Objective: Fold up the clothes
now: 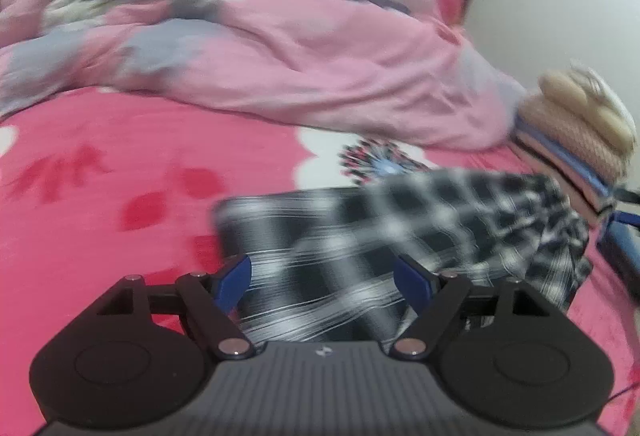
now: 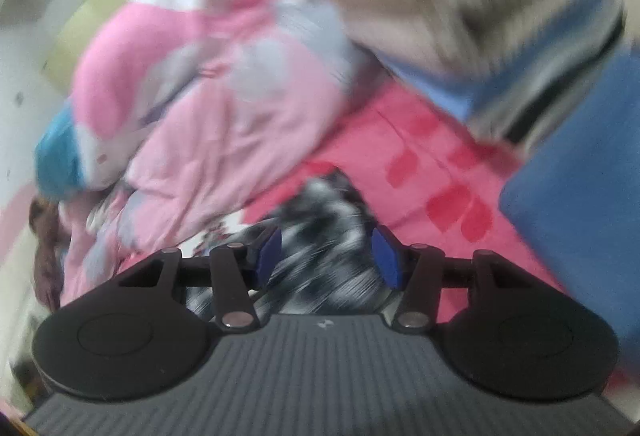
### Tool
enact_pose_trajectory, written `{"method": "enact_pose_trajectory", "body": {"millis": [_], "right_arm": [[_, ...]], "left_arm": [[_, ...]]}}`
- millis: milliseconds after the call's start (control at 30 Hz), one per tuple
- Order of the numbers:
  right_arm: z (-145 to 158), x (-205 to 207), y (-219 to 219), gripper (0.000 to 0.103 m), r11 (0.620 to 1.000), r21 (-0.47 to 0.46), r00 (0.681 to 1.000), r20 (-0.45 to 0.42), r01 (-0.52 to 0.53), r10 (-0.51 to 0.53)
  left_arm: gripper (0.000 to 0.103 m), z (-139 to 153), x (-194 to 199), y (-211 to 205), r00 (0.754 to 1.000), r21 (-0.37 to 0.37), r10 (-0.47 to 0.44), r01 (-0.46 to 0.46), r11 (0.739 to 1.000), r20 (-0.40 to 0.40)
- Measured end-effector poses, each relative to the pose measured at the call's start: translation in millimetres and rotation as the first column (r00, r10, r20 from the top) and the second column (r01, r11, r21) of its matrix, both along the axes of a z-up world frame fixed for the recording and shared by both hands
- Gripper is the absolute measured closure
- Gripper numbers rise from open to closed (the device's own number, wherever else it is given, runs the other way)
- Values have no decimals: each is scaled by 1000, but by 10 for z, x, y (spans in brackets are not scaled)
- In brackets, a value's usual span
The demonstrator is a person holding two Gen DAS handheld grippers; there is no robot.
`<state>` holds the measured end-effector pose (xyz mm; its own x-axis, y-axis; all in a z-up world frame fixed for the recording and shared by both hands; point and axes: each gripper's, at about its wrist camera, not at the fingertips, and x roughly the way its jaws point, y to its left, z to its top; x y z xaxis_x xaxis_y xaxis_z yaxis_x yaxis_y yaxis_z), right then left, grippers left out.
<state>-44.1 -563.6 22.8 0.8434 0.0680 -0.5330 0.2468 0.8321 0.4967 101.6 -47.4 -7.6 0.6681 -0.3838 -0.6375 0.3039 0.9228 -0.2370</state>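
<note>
1. The black-and-white checked garment (image 1: pixel 384 232) lay on the pink floral bedsheet (image 1: pixel 100 196), partly flattened: its left part showed a straight edge, while the part toward 3 o'clock in the left wrist view was bunched and rumpled. Whether that was a garment half folded or one being spread out, the frames could not settle.
2. The left gripper (image 1: pixel 322 278) stood wide, its blue pads apart over the near cloth and pinching nothing; whether they touched the fabric could not be told.
3. The right gripper (image 2: pixel 326 256) also stood wide, the checked cloth (image 2: pixel 324 228) showing between and beyond its pads, with nothing clamped.
4. Both views were smeared by motion, so seams, collar and sleeves were unreadable. Good practice here seemed to be picking grasp points only once an edge or corner was clearly in sight.
5. As a judgement, each pad pair should take a single layer at a corner, and both tools should travel level so the crease comes out straight.
6. The rumpled part looked likely to drag; smoothing it flat would give a cleaner result.
7. A stack of folded clothes (image 1: pixel 576 140) sat at 2 o'clock and the pink quilt (image 1: pixel 300 48) at 12 o'clock, both close enough to snag swung cloth.
</note>
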Motion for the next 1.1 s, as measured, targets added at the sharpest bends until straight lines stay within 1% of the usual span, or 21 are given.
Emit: {"method": "enact_pose_trajectory", "body": {"millis": [67,133,200,233,267,333,433,500,533,600,633,700,767,800,867,900,933,967,1000,1067,1100], "right_arm": [[429,-312,349,53,989,-135,998,31,-54,59],[858,-623,698,50,958,-269,991,54,-102,121],[1287,-935,1047,47,906,-398,980,68,-144,185],[1502,-1091,1222,43,873,-461,973,71,-161,217],[1622,-1157,1464,40,821,-533,964,35,-206,264],[1420,-1093,2013,35,738,-603,932,-22,-301,362],[1094,-988,2840,35,588,-685,862,-120,-430,492],[524,-838,3359,37,544,-696,837,-154,-468,525],[216,-746,3616,42,526,-696,826,-176,-489,535],[-284,-592,4054,44,408,-728,773,-259,-550,579],[-505,-547,4254,44,314,-776,749,-286,-547,597],[-793,-506,4565,44,134,-869,727,-303,-476,616],[-961,-426,4752,42,42,-899,699,-309,-436,645],[-1017,-359,4799,42,26,-900,689,-315,-436,653],[-1107,-215,4814,43,24,-899,682,-314,-437,660],[-1137,-148,4796,43,31,-897,681,-313,-442,662],[-1133,-107,4756,43,49,-893,682,-304,-447,665],[-1127,-68,4713,43,68,-889,682,-296,-452,669],[-1126,-64,4682,43,64,-894,690,-296,-444,660],[-1126,-63,4620,46,53,-903,708,-296,-426,641],[-1126,-63,4589,46,47,-908,717,-296,-417,631]], "left_arm": [[22,78,-62,280,1000,-25,27,-27,999,0],[19,137,-121,546,999,-37,49,-48,998,0],[18,144,-143,758,997,-37,74,-75,996,-12],[18,140,-146,846,996,-40,90,-91,995,-23],[18,118,-147,906,995,-49,96,-98,994,-34],[18,60,-143,988,993,-73,98,-102,992,-59],[18,-98,-128,984,992,-123,67,-80,989,-106],[18,-248,-79,942,988,-150,49,-71,986,-149],[19,-326,-46,918,984,-159,44,-72,985,-171],[21,-475,18,878,976,-169,42,-79,982,-212],[23,-537,47,865,973,-170,45,-85,982,-226],[23,-594,106,842,976,-179,48,-87,980,-214],[23,-633,183,826,978,-196,48,-89,977,-202],[23,-645,235,821,979,-210,47,-90,973,-199],[28,-673,353,788,979,-232,50,-96,968,-197],[29,-686,409,764,980,-235,50,-96,967,-195],[30,-694,462,733,981,-234,50,-94,968,-187],[35,-696,509,695,984,-232,48,-88,969,-174],[37,-698,553,658,985,-226,44,-81,971,-165],[47,-723,650,579,986,-216,33,-68,974,-161],[48,-740,696,551,986,-216,32,-67,974,-162]]}}
